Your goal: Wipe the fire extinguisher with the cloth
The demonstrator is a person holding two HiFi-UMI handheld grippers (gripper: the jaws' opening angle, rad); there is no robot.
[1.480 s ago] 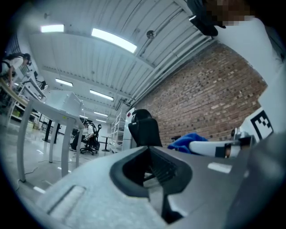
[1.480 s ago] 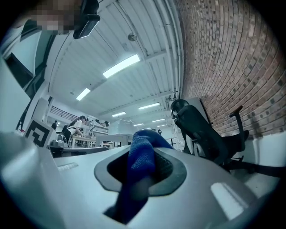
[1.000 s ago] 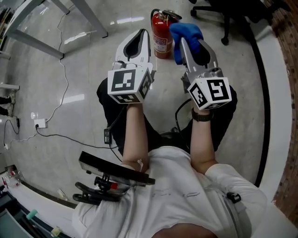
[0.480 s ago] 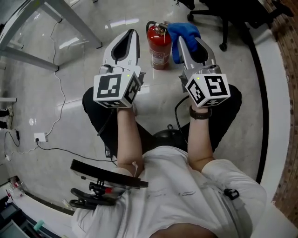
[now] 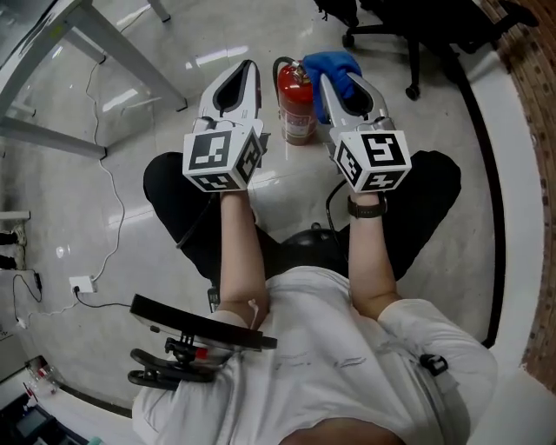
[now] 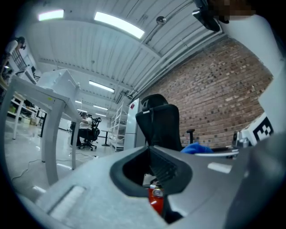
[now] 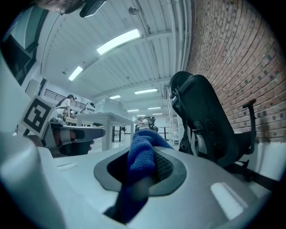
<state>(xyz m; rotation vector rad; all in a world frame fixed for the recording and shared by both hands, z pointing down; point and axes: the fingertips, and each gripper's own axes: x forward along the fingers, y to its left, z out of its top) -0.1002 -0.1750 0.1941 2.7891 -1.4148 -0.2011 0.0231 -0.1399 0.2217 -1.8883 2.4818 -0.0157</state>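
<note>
Your right tongs (image 5: 330,83) are clamped on the blue cloth (image 5: 337,63), which bunches out past their tips, just beside the top of the red fire extinguisher (image 5: 297,104). The fire extinguisher stands upright on the floor (image 5: 130,165), between your two tongs. Your left tongs (image 5: 246,71) are closed with nothing gripped, and the red cylinder shows beyond them through the gap behind their tips. A black office chair (image 5: 408,26) stands near, past the cloth
</note>
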